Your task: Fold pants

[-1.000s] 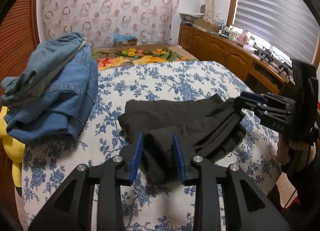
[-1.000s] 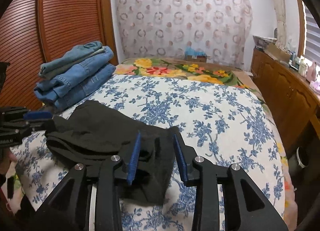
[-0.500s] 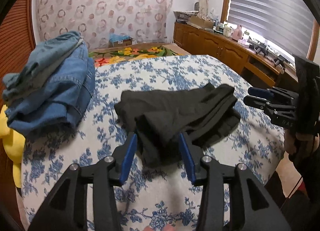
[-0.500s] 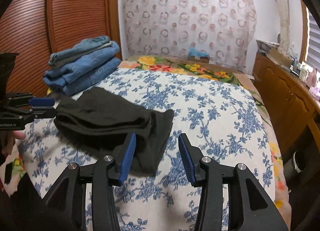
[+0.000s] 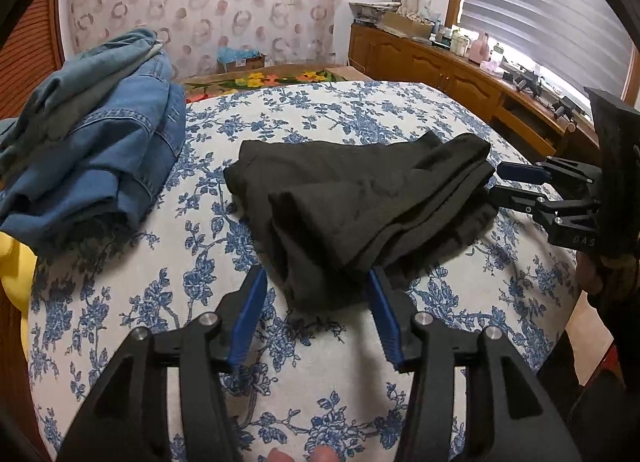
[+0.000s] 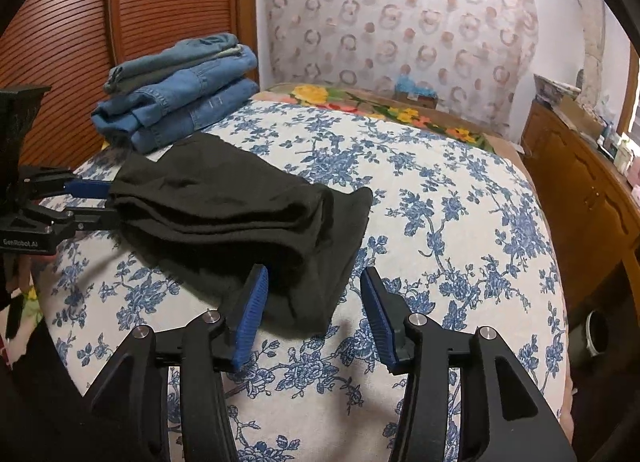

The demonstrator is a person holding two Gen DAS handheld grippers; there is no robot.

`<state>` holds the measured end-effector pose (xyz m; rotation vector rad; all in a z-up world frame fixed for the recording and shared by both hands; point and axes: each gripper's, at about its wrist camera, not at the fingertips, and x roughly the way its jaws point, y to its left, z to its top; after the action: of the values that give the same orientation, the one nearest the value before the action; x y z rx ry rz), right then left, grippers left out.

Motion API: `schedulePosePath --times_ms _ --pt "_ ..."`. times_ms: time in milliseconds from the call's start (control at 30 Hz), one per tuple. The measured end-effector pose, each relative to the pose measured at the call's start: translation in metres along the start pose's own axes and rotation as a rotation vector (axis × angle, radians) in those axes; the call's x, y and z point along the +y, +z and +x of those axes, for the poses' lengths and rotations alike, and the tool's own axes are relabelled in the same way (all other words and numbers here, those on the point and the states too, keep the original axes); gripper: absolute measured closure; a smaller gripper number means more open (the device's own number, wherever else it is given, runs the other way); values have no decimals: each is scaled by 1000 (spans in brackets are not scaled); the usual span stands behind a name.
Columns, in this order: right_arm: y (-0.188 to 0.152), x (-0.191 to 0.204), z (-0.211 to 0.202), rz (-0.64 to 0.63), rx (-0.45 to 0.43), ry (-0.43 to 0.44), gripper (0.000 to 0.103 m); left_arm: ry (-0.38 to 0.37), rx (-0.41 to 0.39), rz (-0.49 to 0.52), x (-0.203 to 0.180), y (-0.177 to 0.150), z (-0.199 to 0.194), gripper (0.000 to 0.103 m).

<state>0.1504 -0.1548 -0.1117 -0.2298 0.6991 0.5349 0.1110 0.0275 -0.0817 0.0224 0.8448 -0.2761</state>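
Black pants, folded into a thick, slightly uneven bundle, lie on a bed covered in a white spread printed with blue flowers. The left tool hovers at the near end of the bundle, its blue-padded jaws opening; a corner of the dark cloth reaches into the gap between them, but the pads stand clear of it on both sides and grip nothing. At the other end, the right tool does the same: its jaws are opening, the lower edge of the pants lies between them, and neither pad presses on the fabric. Each tool shows in the other's camera, level with the bundle's far end, the right one at the right edge of the left wrist view and the left one at the left edge of the right wrist view, with the person's hand partly visible behind its black body. A stack of folded blue jeans sits on the bed just beyond the black pants, near a wooden slatted wardrobe. A curtain with a pink ring pattern hangs across the far wall, and wooden cabinets cluttered with small items run beneath a window with striped blinds.
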Motion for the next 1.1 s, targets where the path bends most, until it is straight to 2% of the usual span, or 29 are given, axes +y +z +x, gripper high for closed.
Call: schedulePosePath --times_ms 167,400,567,867,1100 --pt "0 2 2 -11 6 1 53 -10 -15 -10 4 1 -3 52" --pt "8 3 14 -31 27 -10 53 0 17 18 3 2 5 51" --pt "17 1 30 -65 55 -24 52 -22 39 27 4 7 13 51" --pt "44 -19 54 -25 46 -30 53 -8 36 25 16 37 30 51" --pt "62 -34 71 38 51 -45 52 -7 -7 -7 28 65 34 51"
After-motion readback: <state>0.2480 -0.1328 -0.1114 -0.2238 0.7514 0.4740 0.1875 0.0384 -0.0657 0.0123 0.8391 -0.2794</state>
